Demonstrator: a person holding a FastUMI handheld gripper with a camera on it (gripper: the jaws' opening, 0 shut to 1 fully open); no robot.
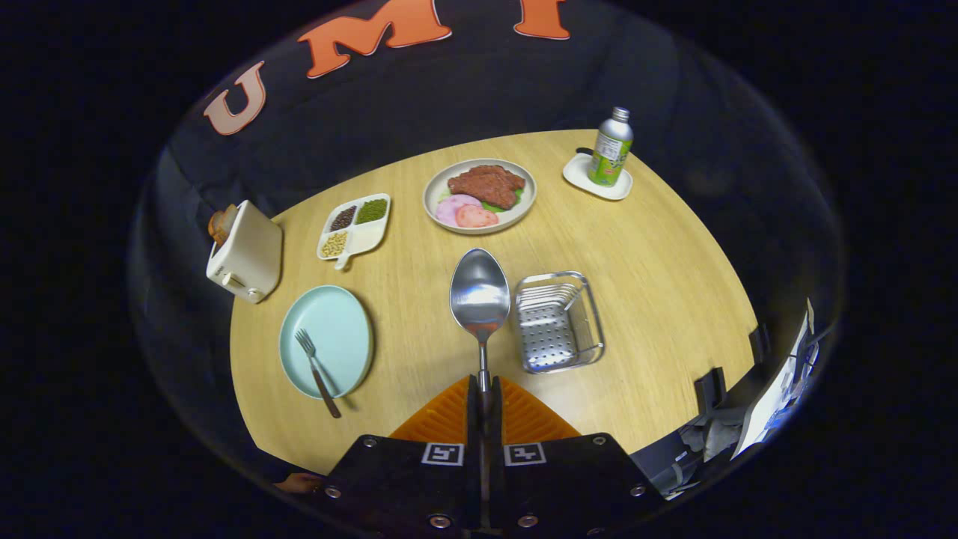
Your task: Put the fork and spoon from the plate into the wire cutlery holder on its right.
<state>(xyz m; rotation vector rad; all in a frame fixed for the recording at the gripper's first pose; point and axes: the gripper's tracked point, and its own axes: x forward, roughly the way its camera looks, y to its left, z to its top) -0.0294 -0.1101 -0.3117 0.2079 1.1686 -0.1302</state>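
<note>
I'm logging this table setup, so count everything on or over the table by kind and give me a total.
Cutlery: 2, spoon held in the shut claw, fork on the blue plate
Dishes: 4, blue plate, meat plate, divided tray, coaster dish
Wire holder: 1
Bottle: 1
Toaster: 1
Total: 9

The gripper [483, 389] is held well above the counter [658, 284], tilted forward and down. Its two fingers [449, 419] are pressed nearly together, leaving only a thin slit, and they clamp the handle of the spoon [480, 296], whose bowl juts out straight ahead of the fingertips. A bit of a hand [299, 483] shows behind the gripper's body.
</note>
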